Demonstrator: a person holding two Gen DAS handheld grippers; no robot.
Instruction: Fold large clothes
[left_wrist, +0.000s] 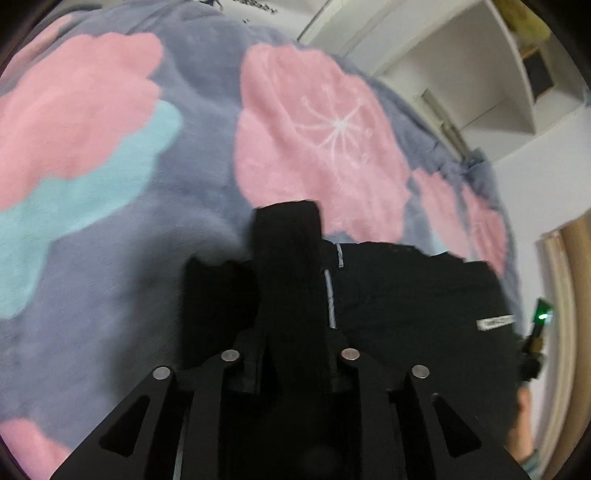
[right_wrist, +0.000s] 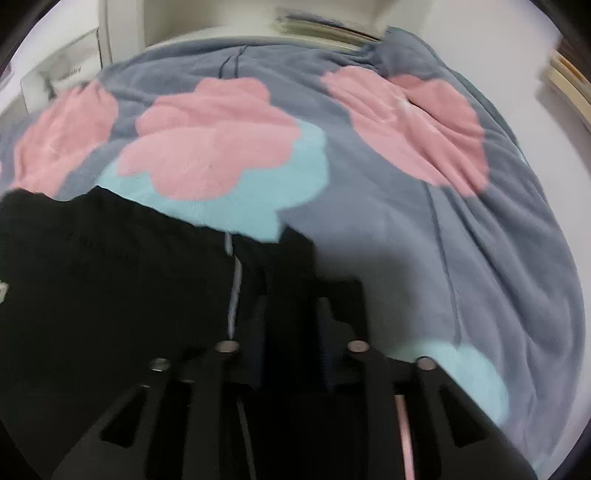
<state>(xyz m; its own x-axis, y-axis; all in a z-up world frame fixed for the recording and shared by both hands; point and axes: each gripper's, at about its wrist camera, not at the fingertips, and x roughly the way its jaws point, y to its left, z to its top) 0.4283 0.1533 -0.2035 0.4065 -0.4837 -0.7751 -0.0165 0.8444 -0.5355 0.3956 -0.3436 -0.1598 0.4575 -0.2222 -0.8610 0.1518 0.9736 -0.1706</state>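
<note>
Black fabric bunches between the left gripper (left_wrist: 286, 236) fingers, seemingly clamped, as the dark garment (left_wrist: 406, 295) lies on the flowered blanket (left_wrist: 110, 258), right gripper (right_wrist: 295, 266) spacing unreadable; mid-fold, I'd judge, next laying edges flat.

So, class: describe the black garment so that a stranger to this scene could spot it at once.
Find the grey fleece blanket with big pink and pale-blue flowers. On its near part lies the black garment, the only dark, unpatterned fabric there. A thin pale line running down it and a small white label set it apart.
</note>
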